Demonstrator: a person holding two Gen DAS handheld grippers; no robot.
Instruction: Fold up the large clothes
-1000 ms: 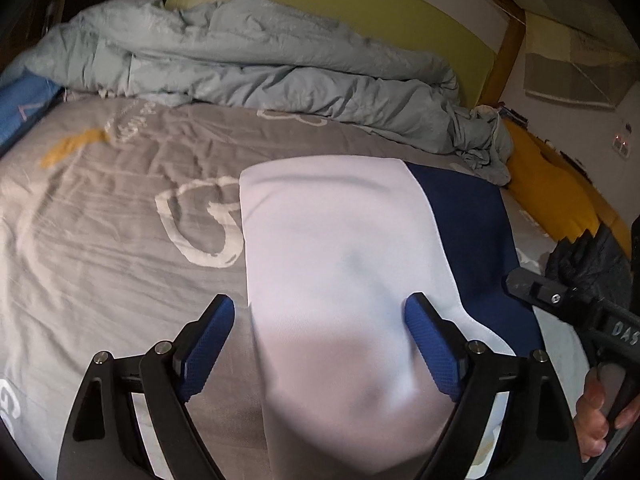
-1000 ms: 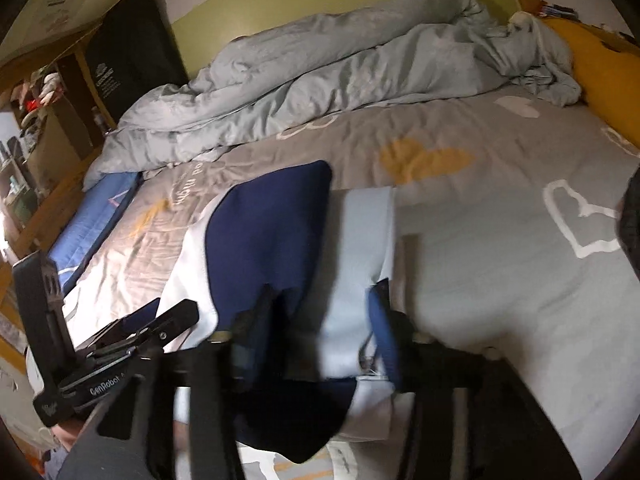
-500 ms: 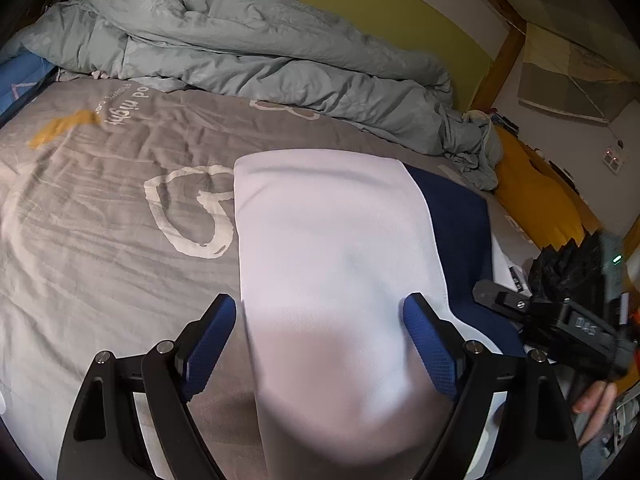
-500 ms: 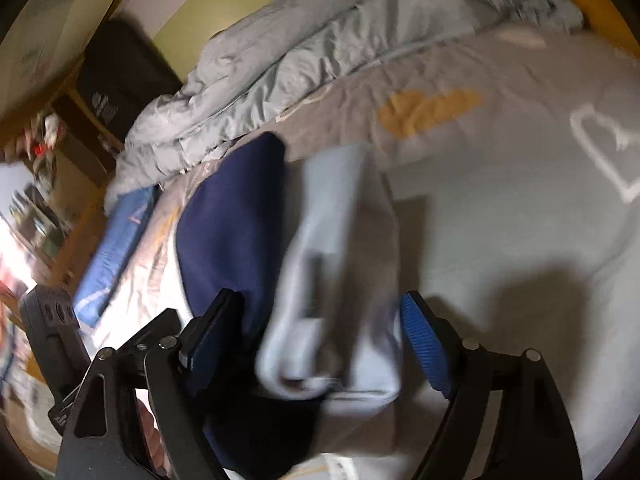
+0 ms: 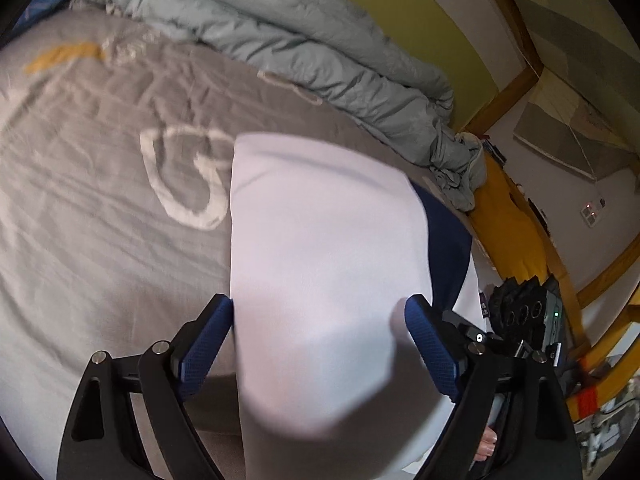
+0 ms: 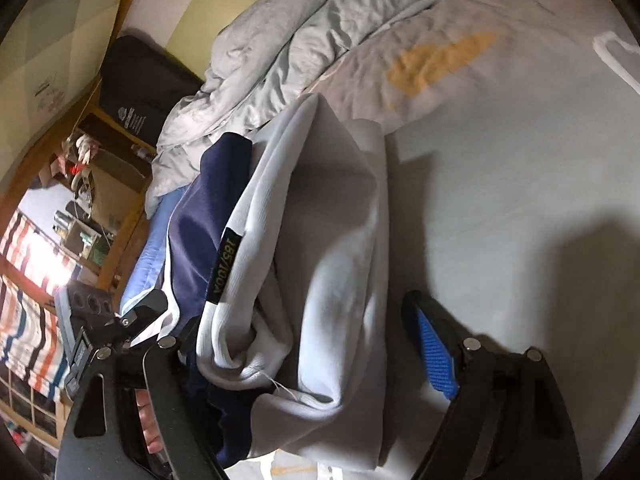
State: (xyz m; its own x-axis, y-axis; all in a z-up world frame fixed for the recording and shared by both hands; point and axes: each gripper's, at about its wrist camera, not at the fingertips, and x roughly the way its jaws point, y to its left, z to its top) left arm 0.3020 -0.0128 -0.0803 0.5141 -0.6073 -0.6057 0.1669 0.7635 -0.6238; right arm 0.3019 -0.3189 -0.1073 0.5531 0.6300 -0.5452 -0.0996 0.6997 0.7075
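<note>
White-and-navy garment (image 5: 328, 264) lies folded on grey bedsheet (image 5: 100, 208), between your spread jaws. Left view only: smooth white panel, heart print (image 5: 184, 176). Right view only: bunched hem, black size label (image 6: 222, 266) reading "185/100A". Left gripper (image 5: 318, 346) released; right gripper (image 6: 312, 354) released, garment draped across. Crumpled duvet (image 5: 304, 44) behind.

One garment (image 5: 328, 260), one duvet (image 5: 304, 44), seemingly two grippers (image 5: 320, 344).
</note>
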